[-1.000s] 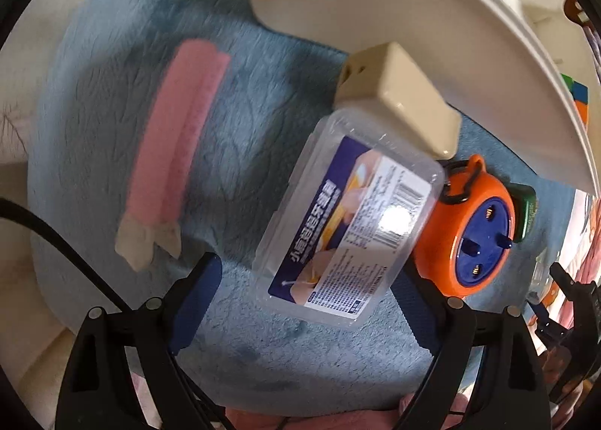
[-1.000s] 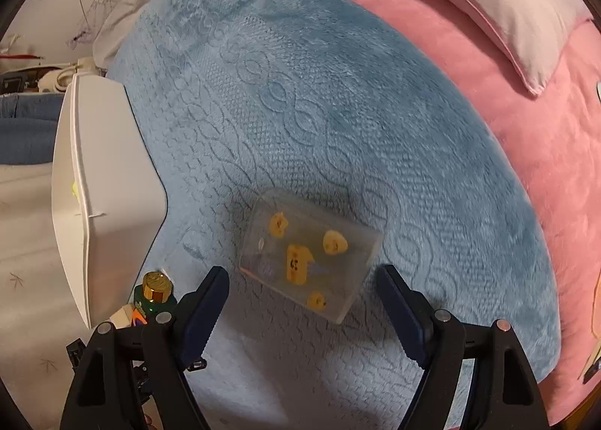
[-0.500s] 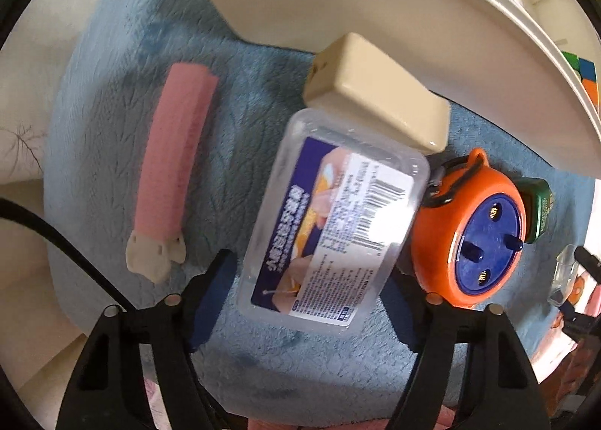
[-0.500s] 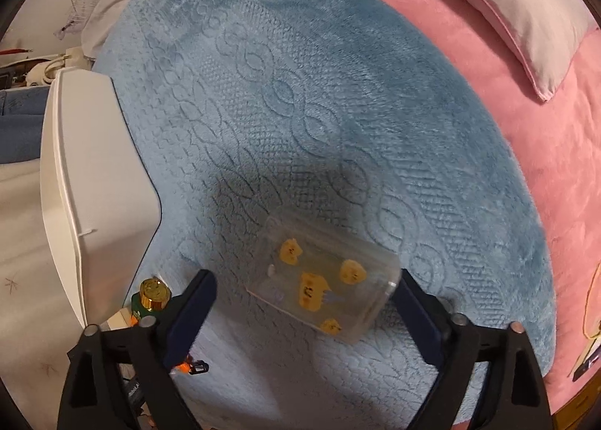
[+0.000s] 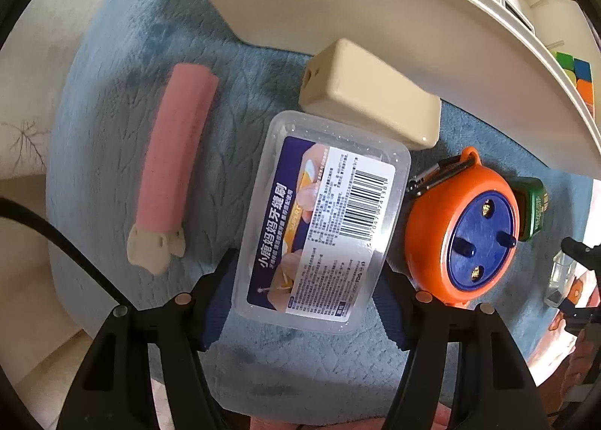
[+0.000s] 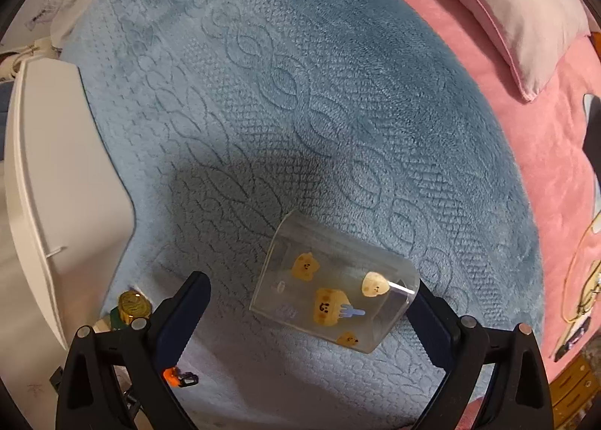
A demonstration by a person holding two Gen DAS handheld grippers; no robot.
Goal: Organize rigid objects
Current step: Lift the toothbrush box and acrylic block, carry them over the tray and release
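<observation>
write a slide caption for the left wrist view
Left gripper fingers straddle a clear labelled plastic box on blue blanket.

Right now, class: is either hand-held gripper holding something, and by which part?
Nothing is clearly held. The left hand-held gripper straddles the near end of the labelled clear box; the right hand-held gripper stands open around the sticker box.

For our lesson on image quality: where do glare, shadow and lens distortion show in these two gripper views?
Left wrist view: glare washes out part of the label on the clear plastic box, and the white basket rim bows with fisheye curvature. Right wrist view: a dark shadow falls on the blue blanket behind the clear sticker case; both views darken at the corners.
</observation>
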